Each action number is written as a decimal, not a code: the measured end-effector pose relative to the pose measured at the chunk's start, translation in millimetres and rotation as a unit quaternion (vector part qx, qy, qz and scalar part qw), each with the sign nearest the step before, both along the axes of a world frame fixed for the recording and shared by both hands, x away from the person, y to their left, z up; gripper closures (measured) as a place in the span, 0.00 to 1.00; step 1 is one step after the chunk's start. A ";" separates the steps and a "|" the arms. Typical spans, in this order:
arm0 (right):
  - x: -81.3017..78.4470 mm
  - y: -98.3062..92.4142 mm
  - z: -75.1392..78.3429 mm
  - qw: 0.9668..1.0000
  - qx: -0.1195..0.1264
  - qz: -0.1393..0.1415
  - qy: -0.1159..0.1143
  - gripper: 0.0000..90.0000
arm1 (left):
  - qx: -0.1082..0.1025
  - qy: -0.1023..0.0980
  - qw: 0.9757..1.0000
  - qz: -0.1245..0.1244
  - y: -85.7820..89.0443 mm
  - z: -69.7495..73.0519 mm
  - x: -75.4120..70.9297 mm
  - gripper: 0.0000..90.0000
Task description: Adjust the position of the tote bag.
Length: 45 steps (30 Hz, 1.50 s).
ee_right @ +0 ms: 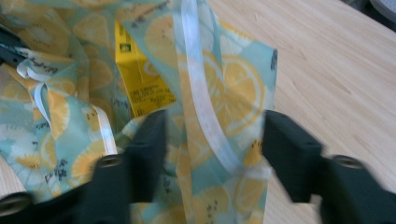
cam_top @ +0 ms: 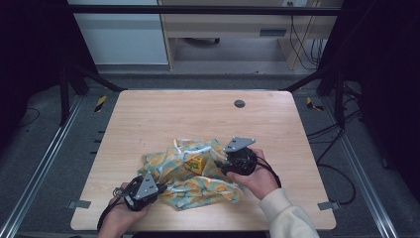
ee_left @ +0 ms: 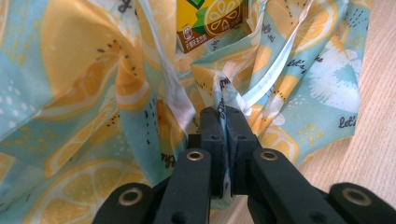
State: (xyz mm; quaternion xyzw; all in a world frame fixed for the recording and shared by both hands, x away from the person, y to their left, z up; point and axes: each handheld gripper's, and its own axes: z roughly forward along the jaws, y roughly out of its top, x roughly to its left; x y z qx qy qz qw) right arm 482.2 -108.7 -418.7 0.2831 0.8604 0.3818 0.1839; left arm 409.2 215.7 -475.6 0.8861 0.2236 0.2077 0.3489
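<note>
- Left tool (ee_left: pixel 225 116) clamped on bag (cam_top: pixel 198 173) fabric, near counter (cam_top: pixel 148 114) front edge.
- Right tool (ee_right: pixel 212 140) jaws apart around bag's white handle (ee_right: pixel 201 93); pads not touching.
- Yellow carton (cam_top: pixel 194 163) inside bag.

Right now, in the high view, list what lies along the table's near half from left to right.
Left tongs shut on the bag's edge → lemon-print bag → yellow carton inside the bag → right tongs, open at the bag's right side.

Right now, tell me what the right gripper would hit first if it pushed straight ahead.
The right gripper would probably first meet the bag's white strap and lemon-print fabric between its open jaws; the yellow carton sits beyond, slightly aside.
</note>
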 end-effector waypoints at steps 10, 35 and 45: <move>20.5 16.5 26.9 0.999 0.025 0.015 -0.017 0.99 | -0.012 0.003 1.000 0.009 4.4 3.6 -0.1 1.00; 115.7 54.1 -2.5 0.995 -0.040 -0.021 0.087 1.00 | -0.003 -0.008 1.000 0.023 7.4 3.1 -0.4 1.00; 122.9 36.6 -33.7 0.990 -0.044 -0.048 0.122 1.00 | 0.016 0.002 1.000 0.019 0.0 -3.8 0.2 1.00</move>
